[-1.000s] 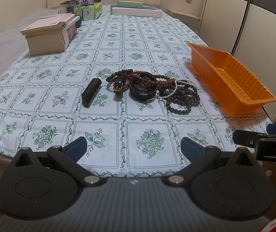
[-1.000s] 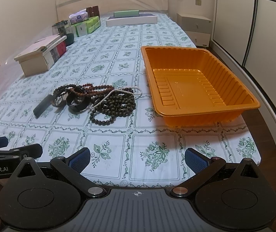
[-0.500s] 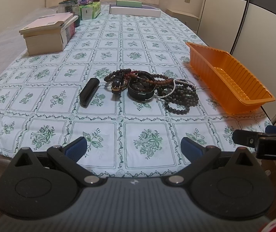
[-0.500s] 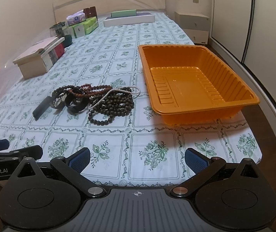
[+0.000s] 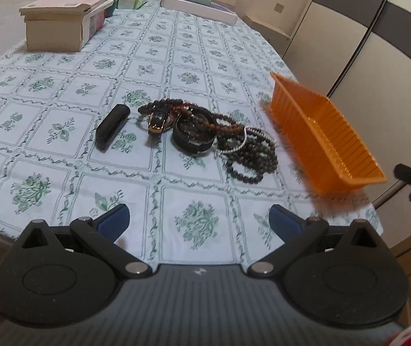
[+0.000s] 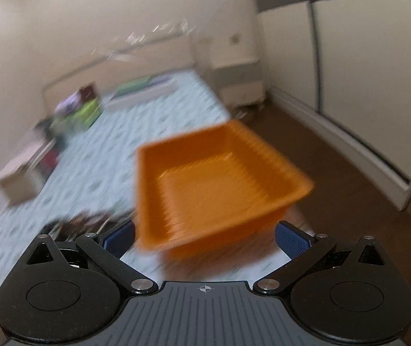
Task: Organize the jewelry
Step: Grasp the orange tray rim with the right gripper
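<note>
Jewelry pile: I see it lying on the patterned tablecloth, ahead of my left gripper and slightly right of its centre line, well apart from the pads.
Pile's long axis: it runs left to right across my left view, from the black case at the left end to the dark bead bracelets at the right end.
Orange tray: it sits to the right of the pile, near the bead bracelets but not touching them; I see nothing in it.
Left gripper state: spread wide, nothing between the 2 blue pads.
Right gripper state: also spread wide and empty; the tray's near edge lies just ahead of it.
Nearer hand: I judge the left is better lined up on the pile, while the right faces the tray, with the pile off to its left.
Coming move, my guess: go forward with the left and close across 1 strand, not along the pile.
Left view only: sharp enough to separate the watch, the round black piece and the pearl strand.
Right view only: the tray's ribbed floor, though the picture is badly motion-blurred and the pile is only a dark smear.
</note>
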Tool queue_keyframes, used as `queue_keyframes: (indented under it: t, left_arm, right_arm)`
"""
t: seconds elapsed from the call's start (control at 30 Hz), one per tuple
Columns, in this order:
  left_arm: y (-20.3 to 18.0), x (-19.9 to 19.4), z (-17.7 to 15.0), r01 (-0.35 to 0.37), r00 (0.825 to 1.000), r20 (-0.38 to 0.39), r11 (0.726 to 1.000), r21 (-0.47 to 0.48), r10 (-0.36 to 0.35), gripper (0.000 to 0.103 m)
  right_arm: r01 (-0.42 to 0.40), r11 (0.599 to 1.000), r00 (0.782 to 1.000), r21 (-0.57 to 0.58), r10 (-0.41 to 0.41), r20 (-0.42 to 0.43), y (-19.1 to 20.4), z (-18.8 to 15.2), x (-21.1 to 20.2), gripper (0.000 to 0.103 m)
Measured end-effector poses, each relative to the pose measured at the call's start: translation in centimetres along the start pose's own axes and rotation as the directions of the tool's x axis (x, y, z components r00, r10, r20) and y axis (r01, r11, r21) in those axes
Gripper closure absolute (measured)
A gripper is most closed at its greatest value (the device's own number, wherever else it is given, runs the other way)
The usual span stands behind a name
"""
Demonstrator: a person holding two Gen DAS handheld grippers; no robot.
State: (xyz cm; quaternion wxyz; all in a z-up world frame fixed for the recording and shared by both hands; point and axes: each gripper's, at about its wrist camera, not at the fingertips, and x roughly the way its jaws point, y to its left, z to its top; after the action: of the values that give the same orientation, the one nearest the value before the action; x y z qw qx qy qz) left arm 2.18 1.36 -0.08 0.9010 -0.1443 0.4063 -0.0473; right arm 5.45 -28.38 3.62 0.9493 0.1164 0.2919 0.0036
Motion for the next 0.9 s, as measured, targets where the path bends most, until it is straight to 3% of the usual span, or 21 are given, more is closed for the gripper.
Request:
queue_keyframes:
  t: [0.23,0.3,0.43,0.5,0.63,0.7,0.9]
  left_arm:
    - [0.2,0.7,0.9,-0.002,1.0,0.006,1.0,-0.025,0.002,0.001]
    - [0.2,0.9,1.1,-0.005,1.0,0.015,1.0,-0.024,0.006,0.001]
    - [0.0,1.6,1.2,-0.015,1.0,0.022,1.0,-0.013,0.015,0.002]
    - [-0.2,1.9,1.2,-0.022,0.999,0.028,1.0,-0.01,0.022,0.005]
    - [-0.6,2.7,1.3,-0.011,0.999,0.031,1.0,0.014,0.011,0.008]
    - [-0.9,3.1,1.4,-0.012,0.999,0.033,1.0,0.026,0.011,0.008]
    - [-1.5,3.7,1.7,-0.02,0.999,0.046,0.998,0.06,0.017,0.009]
  right_arm:
    - [0.042,0.995,0.999,0.087,-0.045,0.03,-7.6,4.1,3.4,0.002]
    - [0.032,0.995,0.999,0.095,-0.033,0.009,-9.0,4.8,4.9,0.019]
    - [-0.025,0.996,0.998,0.083,0.029,-0.049,-10.9,5.1,8.2,0.027]
    - [-0.056,0.995,0.994,0.085,0.063,-0.085,-11.6,4.9,9.6,0.038]
    - [-0.076,0.994,0.988,0.079,0.086,-0.132,-12.5,4.2,11.5,0.048]
    - [-0.09,0.992,0.983,0.082,0.102,-0.154,-12.8,3.9,12.2,0.06]
    - [-0.118,0.989,0.972,0.084,0.133,-0.195,-12.8,3.4,13.7,0.081]
